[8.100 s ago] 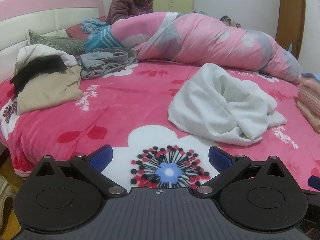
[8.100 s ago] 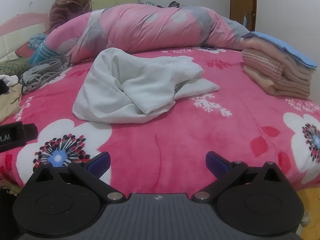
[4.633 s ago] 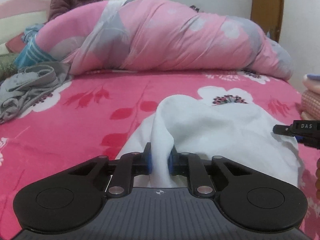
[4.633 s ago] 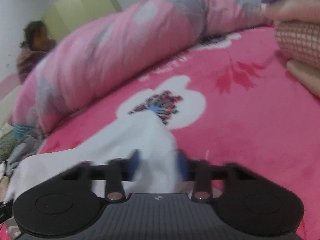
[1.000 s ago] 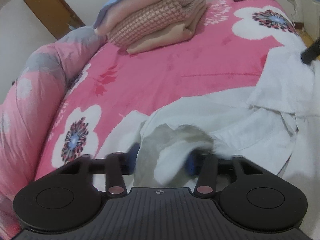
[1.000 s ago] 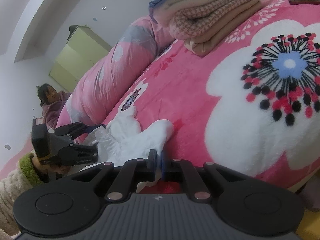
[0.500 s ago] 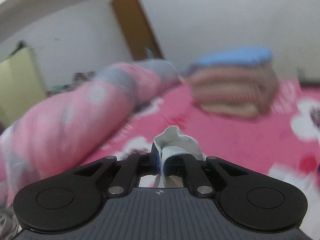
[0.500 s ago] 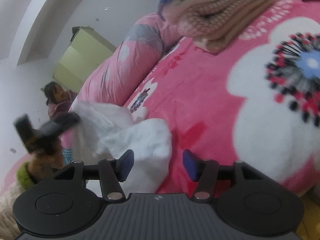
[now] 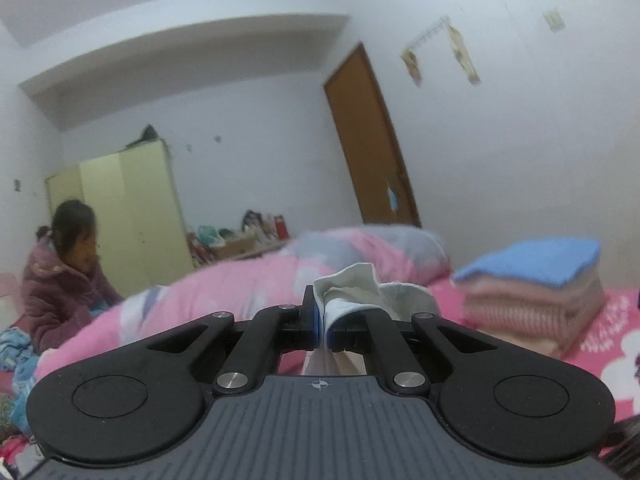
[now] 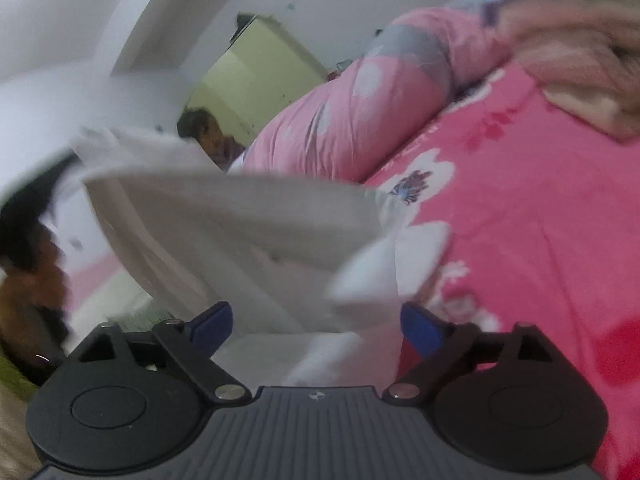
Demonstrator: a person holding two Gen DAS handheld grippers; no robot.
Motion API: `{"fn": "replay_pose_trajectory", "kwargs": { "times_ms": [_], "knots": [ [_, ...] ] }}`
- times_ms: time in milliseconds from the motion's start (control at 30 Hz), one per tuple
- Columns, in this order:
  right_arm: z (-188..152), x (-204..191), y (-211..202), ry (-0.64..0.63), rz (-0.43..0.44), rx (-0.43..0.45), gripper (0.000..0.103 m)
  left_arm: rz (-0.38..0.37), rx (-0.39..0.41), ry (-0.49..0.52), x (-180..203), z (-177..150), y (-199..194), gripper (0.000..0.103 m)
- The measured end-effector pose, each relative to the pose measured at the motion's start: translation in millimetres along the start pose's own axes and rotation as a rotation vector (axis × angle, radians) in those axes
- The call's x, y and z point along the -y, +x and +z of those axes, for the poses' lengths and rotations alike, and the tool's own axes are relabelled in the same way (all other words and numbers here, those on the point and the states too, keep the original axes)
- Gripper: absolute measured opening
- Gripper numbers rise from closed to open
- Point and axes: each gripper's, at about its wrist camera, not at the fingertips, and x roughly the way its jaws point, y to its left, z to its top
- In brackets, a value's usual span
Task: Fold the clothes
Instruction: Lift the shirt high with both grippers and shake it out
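- Left gripper (image 9: 322, 326): I am clamping a fold of the white garment (image 9: 360, 292), now lifted off the bed where a second ago it was lying low.
- Right gripper (image 10: 316, 326): my jaws are opening, letting go the cloth (image 10: 240, 224) they were pinching; it is hanging between them, unpressed.
- Meaning: probably regripping to spread it.
- Surroundings: pink floral bed (image 10: 540, 240), rolled quilt (image 9: 224, 292), folded stack (image 9: 532, 284), seated person (image 9: 60, 276), door (image 9: 372, 140).

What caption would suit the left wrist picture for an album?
Left gripper shut on a bunched white garment, held up above the pink floral bed.
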Motion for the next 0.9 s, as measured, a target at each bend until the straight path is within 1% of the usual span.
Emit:
{"fn": "replay_pose_trajectory", "kwargs": {
  "times_ms": [67,133,167,200,233,300,367,400,433,467,500,600,667,767,833,900],
  "knots": [
    [2,-10,13,-0.023,-0.031,0.005,0.095,0.02,0.026,-0.013,-6,9,-11,0.003],
    [4,-11,26,0.021,-0.029,0.015,0.095,0.043,0.055,-0.022,-11,17,-21,0.003],
    [6,-9,33,0.06,-0.007,0.015,0.092,0.054,0.07,-0.026,-13,21,-27,0.003],
    [8,-9,40,0.092,0.012,0.013,0.088,0.066,0.084,-0.03,-15,25,-32,0.003],
    [9,-9,46,0.122,0.03,0.01,0.079,0.076,0.095,-0.038,-17,28,-36,0.003],
    [10,-13,62,0.15,0.052,-0.025,0.073,0.1,0.117,-0.044,-21,34,-44,0.003],
    [7,-21,80,0.156,0.073,-0.076,0.053,0.129,0.135,-0.044,-24,38,-51,0.003],
    [6,-29,86,0.12,0.048,-0.097,0.032,0.144,0.142,-0.042,-26,40,-53,0.003],
    [4,-36,91,0.079,0.018,-0.118,0.019,0.165,0.144,-0.038,-29,39,-57,0.003],
    [5,-44,91,0.035,-0.017,-0.113,0.016,0.186,0.146,-0.033,-31,39,-61,0.003],
    [5,-53,90,-0.011,-0.052,-0.105,0.009,0.215,0.143,-0.025,-35,37,-63,0.003],
    [29,-78,73,-0.167,-0.181,-0.013,0.004,0.297,0.123,-0.018,-52,29,-68,0.003],
    [55,-95,53,-0.255,-0.253,0.076,0.003,0.359,0.11,-0.037,-63,24,-72,0.003],
    [100,-133,17,-0.39,-0.324,0.234,0.003,0.438,0.108,-0.081,-82,25,-77,0.003],
    [124,-168,-12,-0.499,-0.355,0.356,0.003,0.465,0.137,-0.1,-88,33,-86,0.003],
    [142,-207,-44,-0.619,-0.385,0.49,0.003,0.484,0.191,-0.11,-89,47,-99,0.003]
  ]
}}
